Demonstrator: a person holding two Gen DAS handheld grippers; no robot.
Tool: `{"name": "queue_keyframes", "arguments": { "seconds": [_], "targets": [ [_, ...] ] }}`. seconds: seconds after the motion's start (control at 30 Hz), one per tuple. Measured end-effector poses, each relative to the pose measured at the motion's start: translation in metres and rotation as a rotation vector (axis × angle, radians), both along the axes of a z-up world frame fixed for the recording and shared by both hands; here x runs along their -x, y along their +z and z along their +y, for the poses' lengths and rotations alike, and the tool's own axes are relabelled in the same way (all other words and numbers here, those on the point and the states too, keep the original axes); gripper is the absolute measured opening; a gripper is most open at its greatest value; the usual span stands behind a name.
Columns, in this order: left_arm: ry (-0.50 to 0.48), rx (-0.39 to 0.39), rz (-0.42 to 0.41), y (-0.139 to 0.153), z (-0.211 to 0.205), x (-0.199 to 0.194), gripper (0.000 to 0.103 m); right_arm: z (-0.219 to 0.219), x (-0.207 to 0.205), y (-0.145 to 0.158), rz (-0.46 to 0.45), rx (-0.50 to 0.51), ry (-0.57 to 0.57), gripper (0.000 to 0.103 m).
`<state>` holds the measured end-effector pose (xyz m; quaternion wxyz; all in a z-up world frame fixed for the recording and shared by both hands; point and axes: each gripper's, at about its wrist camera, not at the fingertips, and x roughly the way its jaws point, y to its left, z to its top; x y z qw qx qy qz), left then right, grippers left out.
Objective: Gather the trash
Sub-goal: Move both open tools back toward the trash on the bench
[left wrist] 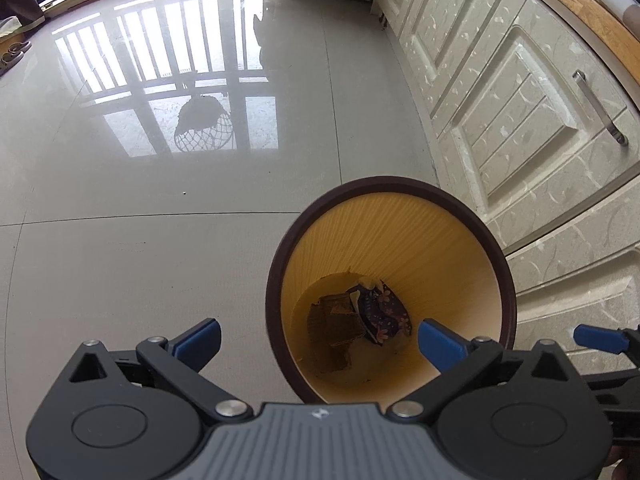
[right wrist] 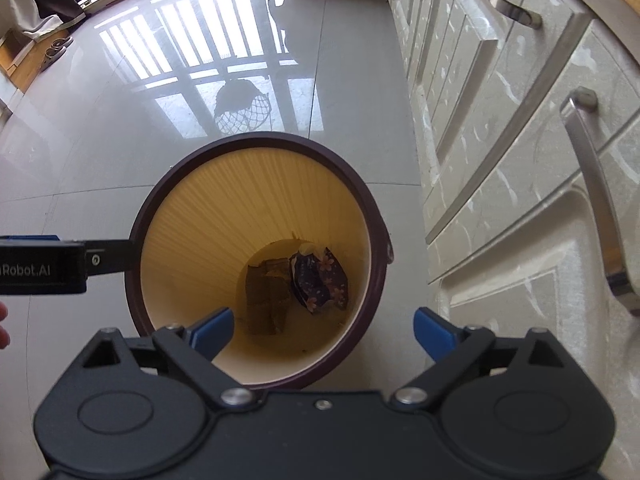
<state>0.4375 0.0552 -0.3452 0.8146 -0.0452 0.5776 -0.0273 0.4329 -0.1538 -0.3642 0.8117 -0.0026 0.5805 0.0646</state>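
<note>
Yellow inside, dark-rimmed, the bin [right wrist: 256,200] stands on the tiled floor [left wrist: 120,280] beside the cabinet [left wrist: 520,120]. At its bottom lie brown cardboard [right wrist: 266,292] and a flowered wrapper [right wrist: 320,280]. Both claws, left [left wrist: 320,340] and right [right wrist: 324,332], hang above it, wide and empty.

Bin [right wrist: 160,216] mouth wide and unobstructed, trash [right wrist: 296,280] only at its bottom; cabinet [right wrist: 500,200] with jutting handles [right wrist: 600,208] crowds its right side, tiled floor [left wrist: 140,260] lies free to the left and beyond, left claw [right wrist: 44,264] reaching the left rim.
</note>
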Motion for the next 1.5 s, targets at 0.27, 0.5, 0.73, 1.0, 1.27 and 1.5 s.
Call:
{"name": "queue_keyframes", "arguments": {
  "seconds": [0.27,0.5,0.73,1.0,1.27,1.5],
  "targets": [
    [-0.006,0.012,-0.005,0.009,0.008,0.016,0.103,-0.004,0.008,0.012,-0.031,0.036,-0.01,0.103],
    [0.007,-0.017,-0.022,0.023,0.014,0.036,0.103,0.002,0.021,0.031,-0.063,0.054,-0.008,0.103],
    [0.032,-0.064,-0.106,0.058,0.019,0.063,0.103,0.012,0.044,0.062,-0.134,0.058,0.015,0.103],
    [0.031,-0.09,-0.222,0.108,0.018,0.102,0.103,0.009,0.078,0.112,-0.253,0.048,-0.008,0.103],
    [0.067,-0.073,-0.361,0.168,0.024,0.144,0.103,-0.01,0.118,0.168,-0.386,0.011,-0.069,0.103],
    [0.09,-0.043,-0.484,0.217,0.013,0.175,0.103,-0.036,0.16,0.221,-0.514,-0.002,-0.11,0.103]
  ]
}}
